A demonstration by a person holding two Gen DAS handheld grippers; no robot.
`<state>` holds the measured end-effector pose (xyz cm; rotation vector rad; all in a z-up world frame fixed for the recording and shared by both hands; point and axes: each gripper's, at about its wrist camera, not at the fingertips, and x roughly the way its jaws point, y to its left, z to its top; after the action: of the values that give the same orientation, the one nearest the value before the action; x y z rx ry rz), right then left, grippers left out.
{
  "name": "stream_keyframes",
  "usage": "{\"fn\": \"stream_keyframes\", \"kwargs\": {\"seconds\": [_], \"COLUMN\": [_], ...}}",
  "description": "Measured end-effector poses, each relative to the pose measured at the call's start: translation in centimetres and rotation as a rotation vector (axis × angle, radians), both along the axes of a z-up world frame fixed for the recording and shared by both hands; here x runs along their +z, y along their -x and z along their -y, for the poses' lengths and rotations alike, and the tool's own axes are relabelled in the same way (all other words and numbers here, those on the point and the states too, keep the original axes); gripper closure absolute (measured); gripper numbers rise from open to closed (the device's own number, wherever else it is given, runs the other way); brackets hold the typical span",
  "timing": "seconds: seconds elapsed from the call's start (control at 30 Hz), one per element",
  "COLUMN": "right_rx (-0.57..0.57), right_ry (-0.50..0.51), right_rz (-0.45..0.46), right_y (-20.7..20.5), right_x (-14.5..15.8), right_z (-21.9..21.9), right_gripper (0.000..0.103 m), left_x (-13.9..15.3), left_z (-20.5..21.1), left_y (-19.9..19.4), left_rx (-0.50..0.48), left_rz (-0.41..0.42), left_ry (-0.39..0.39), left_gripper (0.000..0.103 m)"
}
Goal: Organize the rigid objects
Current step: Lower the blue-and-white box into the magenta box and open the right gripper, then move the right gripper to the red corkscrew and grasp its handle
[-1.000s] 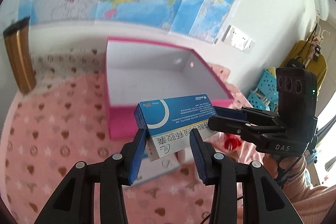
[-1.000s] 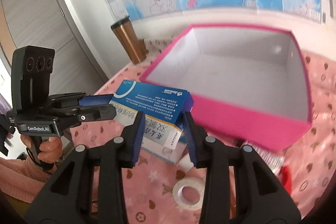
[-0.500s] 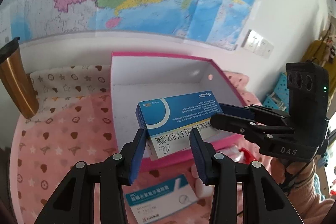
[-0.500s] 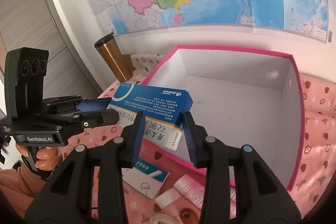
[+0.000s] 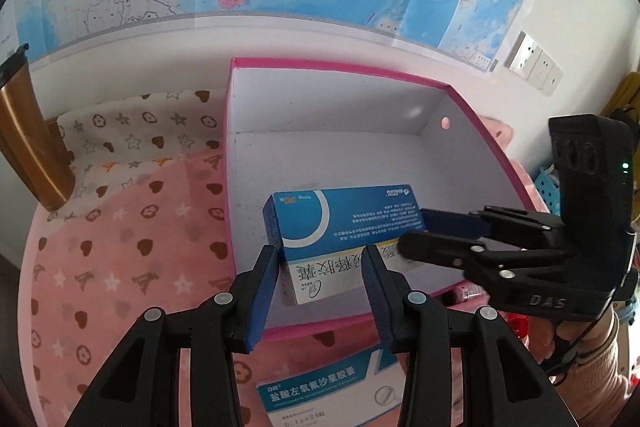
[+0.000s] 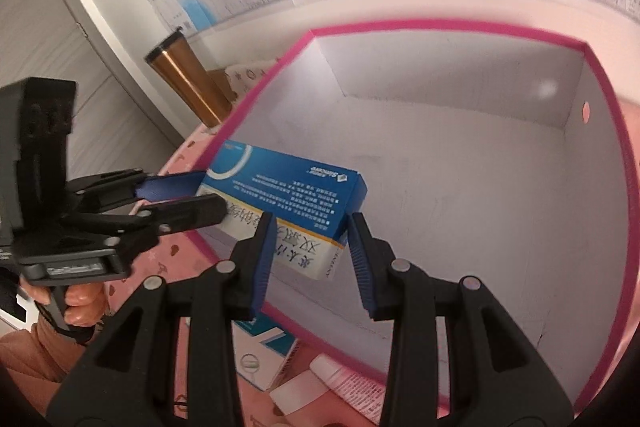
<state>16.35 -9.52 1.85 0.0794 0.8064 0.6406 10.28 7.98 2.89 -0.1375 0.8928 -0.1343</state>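
A blue-and-white medicine box (image 5: 344, 223) (image 6: 288, 195) hangs low inside the open pink storage box (image 5: 340, 66) (image 6: 440, 23), near its front left corner. My left gripper (image 5: 320, 263) is shut on the medicine box's left end; in the right wrist view it (image 6: 188, 197) reaches in from the left. My right gripper (image 6: 310, 239) is shut on the other end and enters the left wrist view (image 5: 424, 231) from the right. The white floor of the pink box is bare.
A second blue-and-white medicine box (image 5: 320, 391) (image 6: 264, 351) and a white tube (image 6: 352, 383) lie on the pink patterned cloth (image 5: 120, 267) in front of the pink box. A gold tumbler (image 5: 24, 147) (image 6: 188, 83) stands at the back left by the map wall.
Both grippers carried the medicine box forward over the pink box's front wall and slightly down into it. Their grip on it has not changed.
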Motion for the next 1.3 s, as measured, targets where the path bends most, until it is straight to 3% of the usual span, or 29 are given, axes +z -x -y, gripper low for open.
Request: {"fn": "stream_keyframes", "kwargs": {"seconds": [0.2,0.5,0.73,0.83,1.03,1.3], "right_rx": [0.000,-0.027,-0.036,-0.041,-0.085,-0.194], "right_ry": [-0.010,-0.006,-0.022,-0.029,-0.021,0.023], "right_rz": [-0.057,-0.012,0.141,0.190,0.208,0.142], "right_y": [-1.2,-0.3,4.6,7.0,10.7,14.2], "right_x": [-1.2,-0.8,1.2,1.8,1.1,-3.1], "right_z": [-0.3,0.4,3.2,4.9,7.7,10.9], "right_gripper": [0.063,0.063,0.060,0.060,0.060,0.060], "left_x": [0.0,0.5,2.7,2.8,1.5,-1.3], "left_z": [0.0,0.1,1.2,2.2,4.6,8.0], "left_y": [-0.6,0.4,4.4,6.0,8.0,8.8], "left_rx": [0.009,0.000,-0.064,-0.103,-0.186,-0.260], "left_rz": [-0.007,0.000,0.138,0.168,0.152,0.092], "left_ry": [-0.006,0.006,0.034,0.053,0.121,0.167], "left_gripper": [0.060,0.058,0.044,0.044,0.043,0.043]}}
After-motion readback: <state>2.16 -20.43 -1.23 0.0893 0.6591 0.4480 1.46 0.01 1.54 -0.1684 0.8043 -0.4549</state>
